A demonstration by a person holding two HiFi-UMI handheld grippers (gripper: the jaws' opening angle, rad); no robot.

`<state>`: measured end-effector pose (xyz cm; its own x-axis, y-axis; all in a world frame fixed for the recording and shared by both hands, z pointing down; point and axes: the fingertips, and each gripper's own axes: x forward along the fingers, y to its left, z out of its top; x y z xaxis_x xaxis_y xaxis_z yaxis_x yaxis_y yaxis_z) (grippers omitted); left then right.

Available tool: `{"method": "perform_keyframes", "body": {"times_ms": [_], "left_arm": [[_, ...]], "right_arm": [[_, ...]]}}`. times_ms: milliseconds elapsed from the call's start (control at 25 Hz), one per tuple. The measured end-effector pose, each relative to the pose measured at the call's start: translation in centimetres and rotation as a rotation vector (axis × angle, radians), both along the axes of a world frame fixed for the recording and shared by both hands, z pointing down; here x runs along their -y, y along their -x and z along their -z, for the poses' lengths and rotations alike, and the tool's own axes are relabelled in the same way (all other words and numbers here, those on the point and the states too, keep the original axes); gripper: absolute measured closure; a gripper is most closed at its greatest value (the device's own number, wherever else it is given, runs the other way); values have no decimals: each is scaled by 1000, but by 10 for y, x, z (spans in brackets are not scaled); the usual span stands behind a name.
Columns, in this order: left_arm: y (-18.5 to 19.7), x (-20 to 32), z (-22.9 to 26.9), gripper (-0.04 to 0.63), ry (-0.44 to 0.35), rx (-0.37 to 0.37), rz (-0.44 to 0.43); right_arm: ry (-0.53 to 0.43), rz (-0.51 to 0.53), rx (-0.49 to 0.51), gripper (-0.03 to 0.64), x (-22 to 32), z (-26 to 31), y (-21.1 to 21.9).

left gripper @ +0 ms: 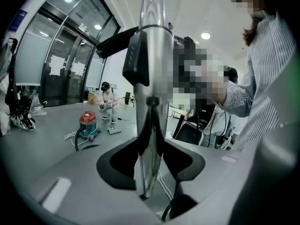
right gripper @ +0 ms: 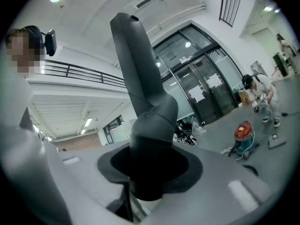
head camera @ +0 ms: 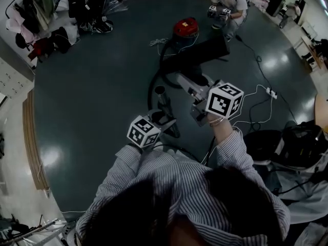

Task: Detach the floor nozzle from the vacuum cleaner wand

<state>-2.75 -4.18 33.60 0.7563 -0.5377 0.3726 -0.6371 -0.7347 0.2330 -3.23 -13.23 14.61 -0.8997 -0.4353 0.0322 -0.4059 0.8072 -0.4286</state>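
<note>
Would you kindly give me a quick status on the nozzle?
Left gripper shut on wand. Right gripper shut on floor nozzle neck. Separation unconfirmed. Hose trails to vacuum.

Black floor nozzle (head camera: 197,55) aloft, joined to upright chrome wand (left gripper: 152,55)

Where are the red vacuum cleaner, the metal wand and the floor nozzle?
red vacuum cleaner (head camera: 185,26): head view, red lid.
metal wand (left gripper: 158,64): left gripper view, shiny tube.
floor nozzle (head camera: 202,55): head view, black head.
</note>
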Motion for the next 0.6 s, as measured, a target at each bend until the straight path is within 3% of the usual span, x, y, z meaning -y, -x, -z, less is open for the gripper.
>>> {"method": "perform_keyframes", "body": {"times_ms": [360, 600], "left_arm": [[16, 7, -22, 419, 72, 36, 57], [32, 23, -16, 419, 72, -7, 78]], "right_arm": [[205, -44, -45, 474, 2, -88, -20], [306, -102, -33, 474, 8, -123, -25]]}}
